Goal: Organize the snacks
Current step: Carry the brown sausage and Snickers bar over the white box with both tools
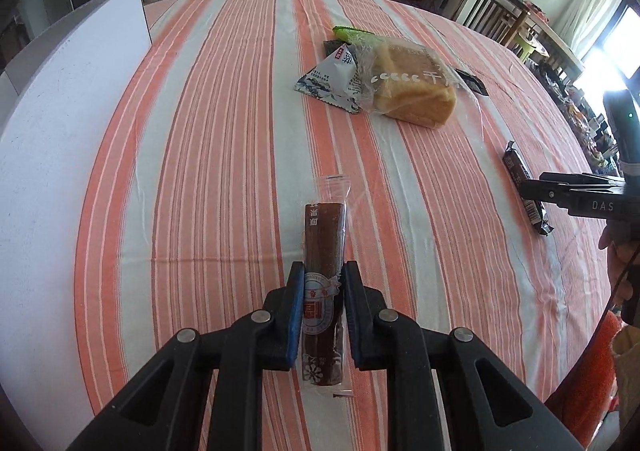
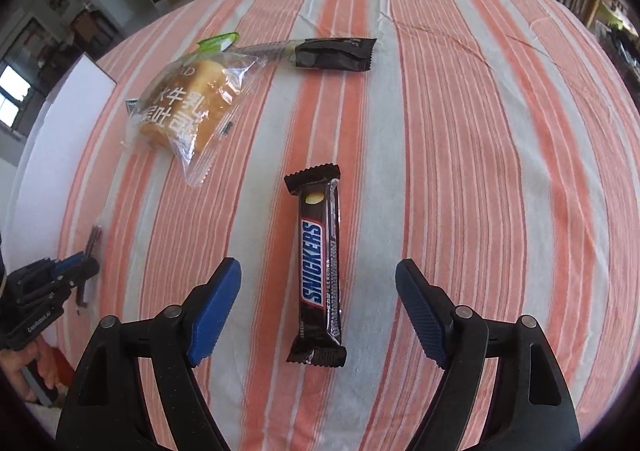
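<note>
My left gripper (image 1: 321,271) is shut on a long brown snack stick in clear wrap (image 1: 324,247), which lies along the striped cloth. My right gripper (image 2: 318,271) is open, its blue pads either side of a Snickers bar (image 2: 318,263) lying on the cloth; it is not touching the bar. The same bar (image 1: 522,179) shows at the right of the left wrist view, under the right gripper (image 1: 532,191). A bagged bread loaf (image 1: 408,91) (image 2: 184,111), a blue-white triangular packet (image 1: 332,83) and a black wrapper (image 2: 336,53) lie farther off.
A white box (image 1: 68,99) stands at the table's left edge; it also shows in the right wrist view (image 2: 76,99). The striped tablecloth (image 1: 224,131) covers the table. Chairs (image 1: 492,11) stand beyond the far right edge. The left gripper (image 2: 76,271) shows at the right wrist view's left.
</note>
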The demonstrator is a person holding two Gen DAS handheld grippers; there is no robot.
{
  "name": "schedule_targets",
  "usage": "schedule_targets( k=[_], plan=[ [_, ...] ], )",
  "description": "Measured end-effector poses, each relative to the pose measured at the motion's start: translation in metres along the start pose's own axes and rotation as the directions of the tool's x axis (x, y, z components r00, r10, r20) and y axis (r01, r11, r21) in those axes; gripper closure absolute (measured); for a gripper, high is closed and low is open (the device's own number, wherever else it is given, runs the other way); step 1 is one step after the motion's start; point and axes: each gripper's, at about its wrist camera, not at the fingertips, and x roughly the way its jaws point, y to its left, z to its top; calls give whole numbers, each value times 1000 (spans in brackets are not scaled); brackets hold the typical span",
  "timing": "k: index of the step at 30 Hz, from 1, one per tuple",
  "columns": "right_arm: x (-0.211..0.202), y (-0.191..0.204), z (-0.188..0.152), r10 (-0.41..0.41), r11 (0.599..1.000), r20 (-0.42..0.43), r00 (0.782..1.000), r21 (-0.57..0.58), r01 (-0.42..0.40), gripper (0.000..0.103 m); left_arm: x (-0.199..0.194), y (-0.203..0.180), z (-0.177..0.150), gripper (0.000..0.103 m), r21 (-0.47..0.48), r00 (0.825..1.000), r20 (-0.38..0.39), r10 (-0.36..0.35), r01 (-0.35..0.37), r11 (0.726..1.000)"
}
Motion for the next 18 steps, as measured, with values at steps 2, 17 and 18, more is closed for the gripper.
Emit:
schedule_targets(
  k=[2,17,18],
  plan=[
    [7,8,4,-55,998,-53,997,-31,54,58,-9,0,-3,85,3,1000,12,-1,1,1000],
    [-59,99,-2,175,983,-44,984,-54,-177,86,-120,33,0,85,-17,989,135,-53,56,998],
    [-64,113,0,200,977,-41,979,-68,-202,86,-133,39,1,85,-15,987,151,-45,47,999]
  ],
)
